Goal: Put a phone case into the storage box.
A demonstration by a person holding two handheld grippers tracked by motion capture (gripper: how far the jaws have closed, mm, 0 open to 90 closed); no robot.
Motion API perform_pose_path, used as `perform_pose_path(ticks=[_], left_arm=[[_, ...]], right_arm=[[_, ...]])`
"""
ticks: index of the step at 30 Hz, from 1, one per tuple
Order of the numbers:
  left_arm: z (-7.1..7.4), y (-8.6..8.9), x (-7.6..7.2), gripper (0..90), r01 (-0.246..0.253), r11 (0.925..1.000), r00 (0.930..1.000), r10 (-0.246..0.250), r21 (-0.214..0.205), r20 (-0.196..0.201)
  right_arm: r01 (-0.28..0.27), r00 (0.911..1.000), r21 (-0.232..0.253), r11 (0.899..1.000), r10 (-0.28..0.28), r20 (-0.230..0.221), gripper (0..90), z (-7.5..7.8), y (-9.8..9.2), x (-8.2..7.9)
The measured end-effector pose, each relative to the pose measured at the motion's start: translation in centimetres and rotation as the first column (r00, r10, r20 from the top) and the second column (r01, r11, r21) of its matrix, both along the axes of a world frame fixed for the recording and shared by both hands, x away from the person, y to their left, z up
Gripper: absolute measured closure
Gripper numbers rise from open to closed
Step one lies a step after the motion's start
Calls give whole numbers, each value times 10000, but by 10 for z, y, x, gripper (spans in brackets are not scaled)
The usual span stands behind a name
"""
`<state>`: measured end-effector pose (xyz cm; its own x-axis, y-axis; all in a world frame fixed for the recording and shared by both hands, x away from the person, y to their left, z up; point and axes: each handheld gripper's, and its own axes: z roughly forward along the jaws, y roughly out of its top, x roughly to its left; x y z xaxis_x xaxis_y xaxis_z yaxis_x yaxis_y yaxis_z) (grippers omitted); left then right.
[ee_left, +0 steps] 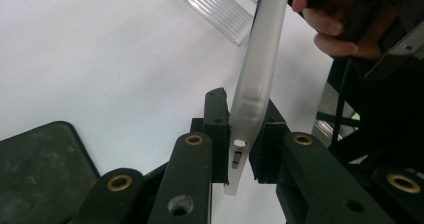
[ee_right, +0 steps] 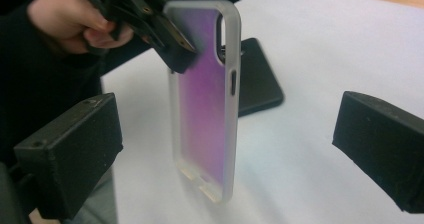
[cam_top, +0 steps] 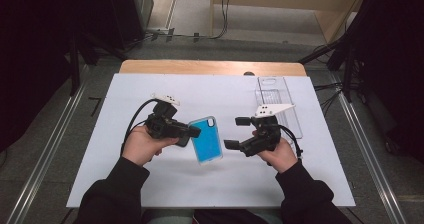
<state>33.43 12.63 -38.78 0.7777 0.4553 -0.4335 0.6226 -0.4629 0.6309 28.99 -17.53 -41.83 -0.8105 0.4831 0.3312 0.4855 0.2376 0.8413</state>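
White paper covers the tabletop (cam_top: 150,184). Lifted off it, the phone case (cam_top: 206,139) hangs between the two hands, long axis roughly upright in the right gripper view. The left gripper (cam_top: 192,132) pinches its edge with jaws pressed onto it. The right gripper (cam_top: 233,132) faces it, jaws spread wide, touching nothing. A black phone (ee_right: 255,81) lies behind.

Lab recording bay, not a home. White-covered table (cam_top: 150,184) stands between aluminium floor rails (cam_top: 45,154), black curtains (cam_top: 30,59) hang on both sides, and loose cables (cam_top: 222,14) run over the grey floor behind it.
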Motion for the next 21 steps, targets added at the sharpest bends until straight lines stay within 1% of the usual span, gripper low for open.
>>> perform_pose_path(ticks=[1,2,3,4,5,6,7,8,9,10,11,12,13,14,15,16,17,18,19,20,21], left_arm=[[1,0,-1,807,-179,9998,9997,179,34,168],[1,0,-1,807,-179,9998,9997,179,34,168],[2,0,-1,807,-299,9995,9988,295,81,387],[3,0,-2,807,-420,9991,9978,414,108,513],[5,0,-2,807,-702,9975,9962,696,86,527],[5,0,-2,807,-702,9975,9962,696,86,527],[5,0,-1,807,-753,9971,9959,747,104,512],[6,0,-1,807,-877,9961,9949,870,121,512],[6,0,-1,807,-994,9949,9938,985,170,508],[6,-1,-1,807,-1126,9933,9926,1112,260,495],[6,-1,-1,807,-1248,9916,9910,1229,351,523],[6,-2,-2,807,-1360,9898,9888,1331,411,678],[7,-3,-3,807,-1495,9879,9860,1459,405,804],[7,-4,-2,807,-1546,9869,9853,1507,455,806],[7,-5,-2,807,-1639,9854,9842,1601,464,761],[7,-5,-2,807,-1639,9854,9842,1601,464,761],[6,-6,-2,807,-1750,9829,9829,1709,579,689],[6,-6,-2,807,-1750,9829,9829,1709,579,689],[4,-8,0,807,-1902,9793,9812,1872,691,477],[4,-8,0,807,-1902,9793,9812,1872,691,477],[2,-10,0,807,-2045,9764,9787,2028,696,308]], right_arm=[[196,9998,-227,9995,-195,54,0,0,1,-1],[196,9998,-227,9995,-195,54,0,0,1,-1],[477,9988,-430,9979,-472,107,0,1,3,-3],[957,9949,-647,9933,-935,369,0,2,6,-7],[1078,9935,-609,9923,-1053,430,0,2,6,-9],[1195,9922,-519,9915,-1174,415,0,2,7,-10],[1288,9914,-428,9907,-1276,291,0,2,8,-11],[1421,9898,-385,9891,-1415,188,0,1,9,-11],[1421,9898,-385,9891,-1415,188,0,1,9,-11],[1590,9873,-364,9866,-1587,120,0,1,10,-12],[1749,9845,-308,9841,-1743,203,0,-2,11,-15],[1749,9845,-308,9841,-1743,203,0,-2,11,-15],[1882,9816,-353,9815,-1868,396,0,-5,15,-18],[2020,9787,-453,9783,-1999,467,0,-6,17,-19],[2322,9719,-567,9710,-2293,538,0,-8,20,-20],[2424,9695,-678,9678,-2390,552,0,-9,23,-21],[2600,9648,-741,9627,-2560,599,0,-10,25,-21],[2600,9648,-741,9627,-2560,599,0,-10,25,-21],[2740,9608,-843,9580,-2689,670,0,-13,29,-22],[2740,9608,-843,9580,-2689,670,0,-13,29,-22],[2849,9579,-1002,9533,-2793,670,0,-16,34,-23]])
